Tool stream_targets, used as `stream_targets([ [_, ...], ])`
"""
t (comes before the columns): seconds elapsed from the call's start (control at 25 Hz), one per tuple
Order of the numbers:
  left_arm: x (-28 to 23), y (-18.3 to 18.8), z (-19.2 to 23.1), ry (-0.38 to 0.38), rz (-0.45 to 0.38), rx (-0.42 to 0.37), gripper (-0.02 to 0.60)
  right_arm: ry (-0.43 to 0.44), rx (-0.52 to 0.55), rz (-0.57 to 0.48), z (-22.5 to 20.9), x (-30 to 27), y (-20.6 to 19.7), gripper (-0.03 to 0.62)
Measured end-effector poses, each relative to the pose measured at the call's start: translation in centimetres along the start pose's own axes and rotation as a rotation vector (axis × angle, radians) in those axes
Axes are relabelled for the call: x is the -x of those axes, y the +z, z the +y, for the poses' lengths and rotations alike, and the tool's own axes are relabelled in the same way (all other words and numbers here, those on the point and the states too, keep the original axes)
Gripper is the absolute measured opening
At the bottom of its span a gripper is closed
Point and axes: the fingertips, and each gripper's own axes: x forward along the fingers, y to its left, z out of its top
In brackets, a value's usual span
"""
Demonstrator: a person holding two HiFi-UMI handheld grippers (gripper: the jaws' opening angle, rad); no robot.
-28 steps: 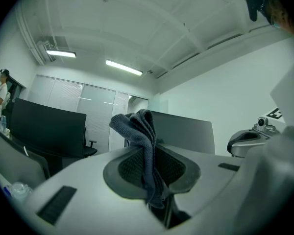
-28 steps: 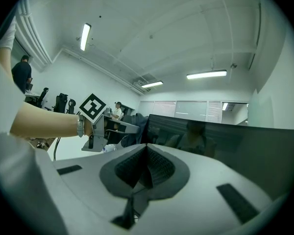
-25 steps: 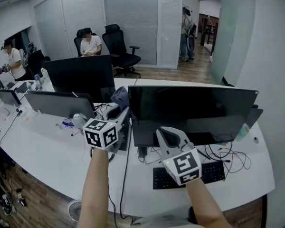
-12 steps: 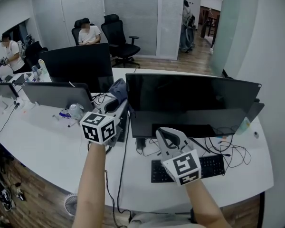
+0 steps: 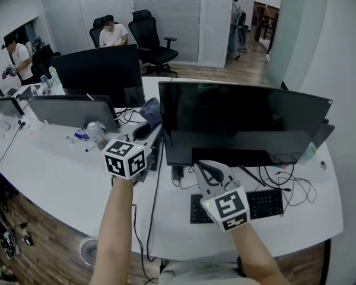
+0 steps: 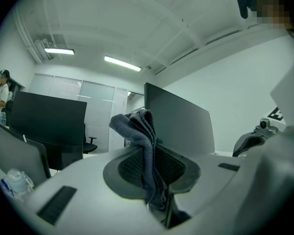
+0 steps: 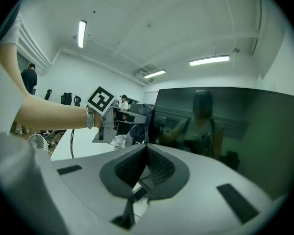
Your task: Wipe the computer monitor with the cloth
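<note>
**Q:** How far along is the wiping?

**A:** Judging by the scene, it is at the very start. The monitor stands dark and upright towards the right end of the tabletop, well back from its front edge. The cloth is raised just beside the monitor's left edge. No view shows whether it is touching the glass. The whole screen appears left to wipe.

**Q:** What is holding the cloth?

**A:** The left gripper. Its jaws are pinched tight on the grey cloth. A bunched fold stands up above the jaw tips, and the rest runs down between the pads. The gripper points up and right, towards the monitor's left edge.

**Q:** And the other one?

**A:** The right gripper has its jaws pressed together with nothing between them. It hovers in front of the monitor's lower edge, above the keyboard, and touches nothing. The screen fills the right side of its view and mirrors the person.

**Q:** Anything else nearby?

**A:** Other monitors stand along the left part of the tabletop. Loose cables lie around the base of the monitor.
</note>
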Motion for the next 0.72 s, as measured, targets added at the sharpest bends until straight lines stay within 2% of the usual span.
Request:
stream_targets([
  [0.72,0.4,-3.3,-0.6,0.008,-0.009,0.029,0.06,0.039,-0.012,0.033,1.1,-1.1,-2.0,0.008],
])
